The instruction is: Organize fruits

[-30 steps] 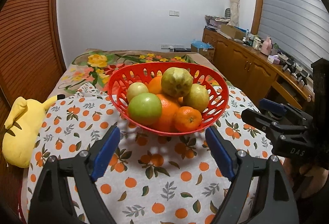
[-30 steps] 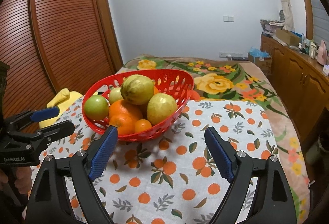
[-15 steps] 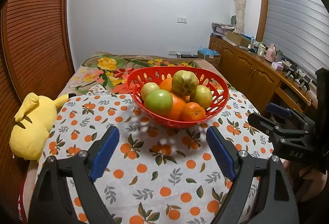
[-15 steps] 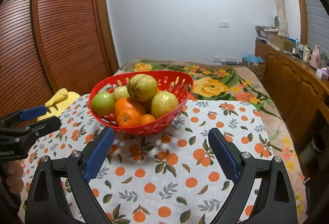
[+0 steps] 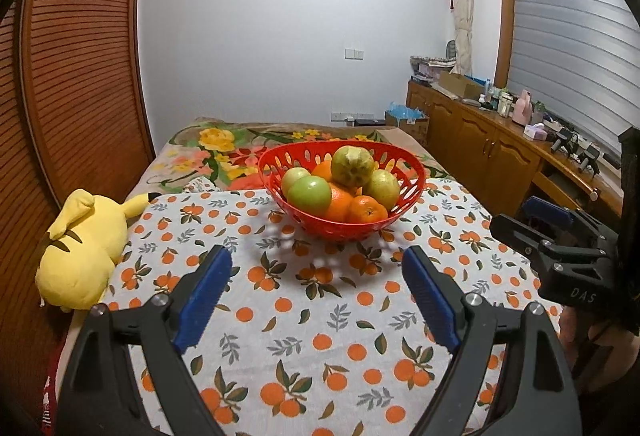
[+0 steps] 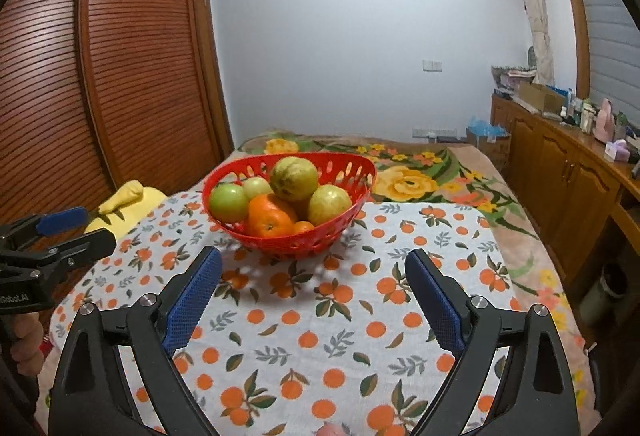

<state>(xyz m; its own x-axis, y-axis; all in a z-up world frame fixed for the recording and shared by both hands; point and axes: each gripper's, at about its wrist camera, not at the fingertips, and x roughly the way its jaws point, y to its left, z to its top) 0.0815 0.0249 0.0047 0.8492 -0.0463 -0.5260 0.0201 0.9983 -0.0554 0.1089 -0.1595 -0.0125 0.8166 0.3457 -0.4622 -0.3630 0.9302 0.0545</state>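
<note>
At the centre of the left wrist view, a little above the middle, a red perforated basket stands on a cloth printed with oranges, and in the right wrist view the same basket sits left of centre. It is heaped with fruit: a green apple at its front left, a large orange beside it, a small mandarin at the front rim, and a yellow-green guava on top of the pile. Below the basket and apart from it, the left gripper fills the lower frame, its blue pads spread wide and holding nothing. The right gripper is likewise released and bare, also short of the basket. At the left edge a yellow plush toy lies beside the cloth.
</note>
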